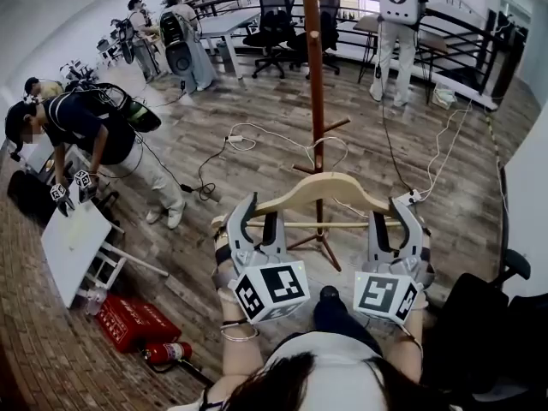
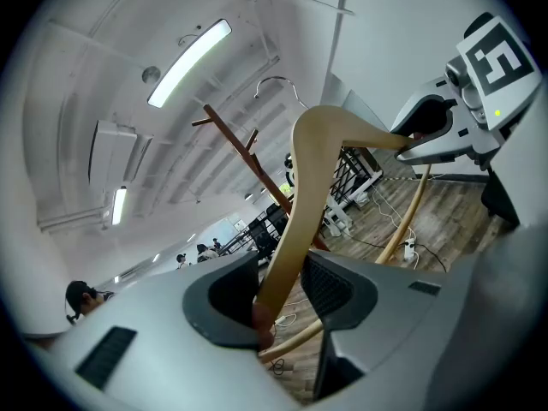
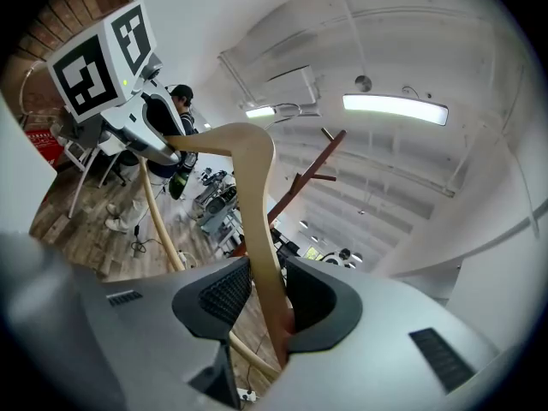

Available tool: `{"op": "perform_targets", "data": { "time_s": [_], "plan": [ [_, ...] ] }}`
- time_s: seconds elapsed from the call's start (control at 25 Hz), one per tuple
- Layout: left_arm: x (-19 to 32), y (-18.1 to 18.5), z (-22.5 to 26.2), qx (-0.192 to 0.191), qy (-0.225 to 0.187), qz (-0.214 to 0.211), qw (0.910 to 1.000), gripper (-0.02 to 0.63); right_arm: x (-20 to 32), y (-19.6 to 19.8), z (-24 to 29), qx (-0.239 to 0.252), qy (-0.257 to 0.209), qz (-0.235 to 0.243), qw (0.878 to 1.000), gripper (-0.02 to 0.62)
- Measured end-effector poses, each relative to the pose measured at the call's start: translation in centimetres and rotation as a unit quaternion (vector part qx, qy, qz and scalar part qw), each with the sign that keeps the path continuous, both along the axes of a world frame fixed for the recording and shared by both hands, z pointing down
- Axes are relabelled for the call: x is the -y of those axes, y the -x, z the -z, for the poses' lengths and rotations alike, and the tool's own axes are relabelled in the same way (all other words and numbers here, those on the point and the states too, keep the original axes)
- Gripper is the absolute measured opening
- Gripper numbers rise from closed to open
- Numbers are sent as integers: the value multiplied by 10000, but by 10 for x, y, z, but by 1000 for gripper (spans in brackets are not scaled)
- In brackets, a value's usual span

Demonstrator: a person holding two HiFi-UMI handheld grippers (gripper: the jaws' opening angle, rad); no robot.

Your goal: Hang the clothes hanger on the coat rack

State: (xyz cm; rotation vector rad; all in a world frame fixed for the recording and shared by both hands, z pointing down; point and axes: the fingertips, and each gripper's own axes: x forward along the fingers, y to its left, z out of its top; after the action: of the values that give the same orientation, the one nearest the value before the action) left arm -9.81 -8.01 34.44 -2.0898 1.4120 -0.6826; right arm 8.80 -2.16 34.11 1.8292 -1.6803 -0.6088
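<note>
The left gripper (image 1: 257, 217) and right gripper (image 1: 392, 217) are each clamping one end of the clothes hanger (image 1: 321, 187), its long axis running crosswise between them, with the coat rack (image 1: 313, 58) standing straight ahead, equally near both

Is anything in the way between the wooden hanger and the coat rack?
Nothing visible is. The pale wooden clothes hanger, held at its ends by the left hand-held gripper and the right hand-held gripper, hangs in open air right in front of the tall brown wooden coat rack, and the pegs in view look bare.
</note>
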Motion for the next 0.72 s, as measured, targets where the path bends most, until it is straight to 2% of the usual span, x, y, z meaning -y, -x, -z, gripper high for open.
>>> {"op": "perform_targets", "data": {
  "time_s": [0.72],
  "plan": [
    [65,-24,9,-4,-43,33,10000,160,66,-24,9,-13,-69,89,9999,140]
  ]
}}
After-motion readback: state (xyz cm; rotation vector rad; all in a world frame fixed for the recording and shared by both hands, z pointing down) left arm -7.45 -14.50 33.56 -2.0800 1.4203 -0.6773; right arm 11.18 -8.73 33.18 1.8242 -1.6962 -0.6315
